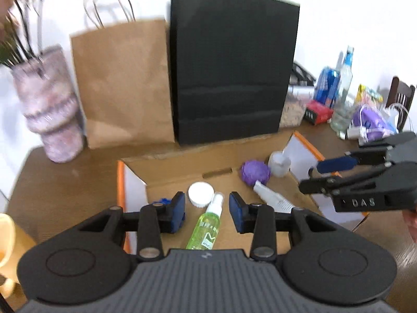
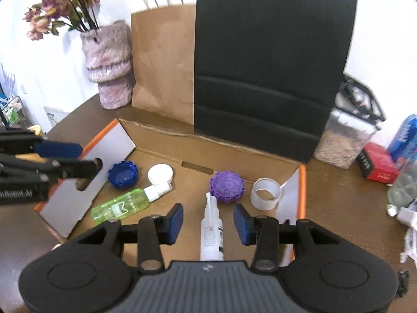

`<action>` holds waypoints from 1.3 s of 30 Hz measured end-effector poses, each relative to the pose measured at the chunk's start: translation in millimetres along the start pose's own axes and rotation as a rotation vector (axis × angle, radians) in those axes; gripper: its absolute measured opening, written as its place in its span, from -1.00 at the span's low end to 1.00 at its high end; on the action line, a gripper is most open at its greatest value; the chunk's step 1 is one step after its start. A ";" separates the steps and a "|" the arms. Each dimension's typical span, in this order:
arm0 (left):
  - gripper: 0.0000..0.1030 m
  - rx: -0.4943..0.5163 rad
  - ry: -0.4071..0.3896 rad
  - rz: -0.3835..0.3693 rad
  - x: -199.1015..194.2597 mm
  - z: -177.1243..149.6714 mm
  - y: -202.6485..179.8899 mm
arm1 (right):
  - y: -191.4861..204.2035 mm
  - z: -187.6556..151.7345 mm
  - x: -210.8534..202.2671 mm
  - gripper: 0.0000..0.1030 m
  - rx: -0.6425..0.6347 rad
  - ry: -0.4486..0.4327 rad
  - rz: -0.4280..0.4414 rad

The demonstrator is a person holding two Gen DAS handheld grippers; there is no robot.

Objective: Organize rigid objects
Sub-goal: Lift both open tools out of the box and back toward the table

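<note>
Hiding the lower end of the green spray bottle (image 1: pixel 208 224) under the left gripper (image 1: pixel 207 212) body at lower centre; same for the white spray bottle (image 2: pixel 211 230) below the right gripper (image 2: pixel 208 224). Blurred at upper left of left view: vase (image 1: pixel 49 104) with flowers. Lying flat on the opened cardboard box (image 2: pixel 161 135): blue cap (image 2: pixel 122 174), white cap (image 2: pixel 159 174), purple cap (image 2: pixel 227 186), tape roll (image 2: pixel 265 193). Behind, upright, brown paper bag (image 2: pixel 163 60) beside black paper bag (image 2: pixel 271 60). Both grippers tilted downward, jaws moderately apart, pads on either side of a bottle, not touching it, gripping nothing.
</note>
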State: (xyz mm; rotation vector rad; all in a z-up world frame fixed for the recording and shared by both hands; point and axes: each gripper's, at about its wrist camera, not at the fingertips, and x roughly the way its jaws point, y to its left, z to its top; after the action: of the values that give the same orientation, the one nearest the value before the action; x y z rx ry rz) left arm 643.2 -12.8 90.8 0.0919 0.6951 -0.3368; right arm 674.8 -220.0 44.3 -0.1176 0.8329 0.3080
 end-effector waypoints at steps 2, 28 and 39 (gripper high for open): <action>-0.26 -0.005 -0.031 0.011 -22.3 3.8 -5.3 | 4.0 -1.5 -21.8 -0.19 -0.004 -0.019 -0.010; 0.77 -0.089 -0.746 0.249 -231.1 -66.7 -65.8 | 56.3 -100.4 -222.8 0.67 0.047 -0.726 -0.149; 0.86 -0.132 -0.722 0.258 -276.6 -122.1 -86.8 | 81.9 -167.2 -279.7 0.71 0.059 -0.803 -0.152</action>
State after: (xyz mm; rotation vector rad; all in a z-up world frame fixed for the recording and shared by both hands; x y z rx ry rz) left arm 341.3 4.8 177.2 -0.0668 -0.0148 -0.0588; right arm 353.9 -241.7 141.6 0.0041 0.0347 0.1620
